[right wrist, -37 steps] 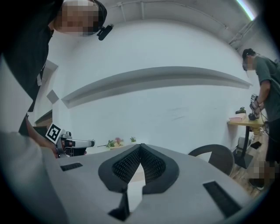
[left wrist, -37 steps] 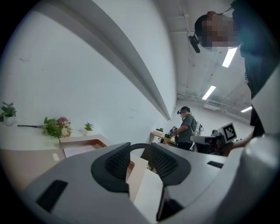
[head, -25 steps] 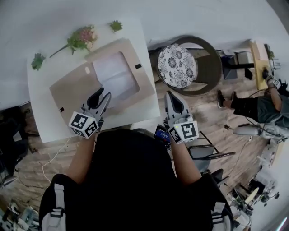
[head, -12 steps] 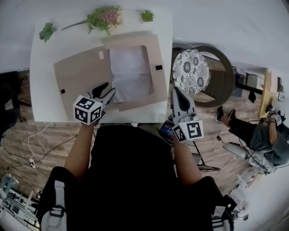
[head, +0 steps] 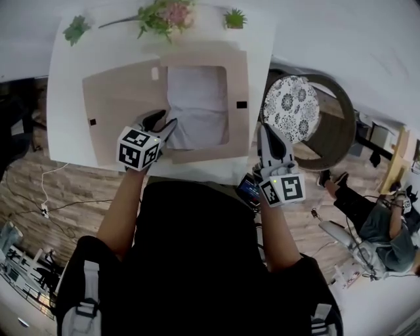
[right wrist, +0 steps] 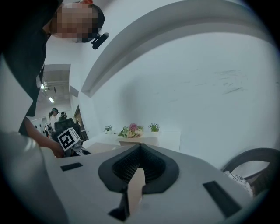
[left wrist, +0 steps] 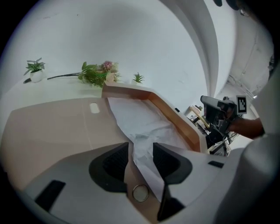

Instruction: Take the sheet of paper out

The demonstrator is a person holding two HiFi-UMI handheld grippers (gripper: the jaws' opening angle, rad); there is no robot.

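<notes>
Since a second ago my left gripper point(head: 161, 122) has slid from the folder's point(head: 118, 105) bare left flap to the near corner of the paper point(head: 197, 98), and the table point(head: 65, 98) now sits squarer in the head view. In the left gripper view, that gripper point(left wrist: 141, 151) has its jaws a narrow way apart, with the crumpled corner of the paper point(left wrist: 140, 118) running down between them; neither pad looks pressed onto it. The paper lies in the open brown folder point(left wrist: 52, 127), against the folder's right-hand side, its far part flat and its near corner pulled towards me. My right gripper point(head: 269, 128) hangs off the table's right edge, beside the chair point(head: 291, 108) with the patterned cushion, well apart from the paper. In its own view the right gripper point(right wrist: 140, 151) has its jaws together, tips meeting. Plants point(head: 164, 13) lie along the table's far edge, beyond the folder.
</notes>
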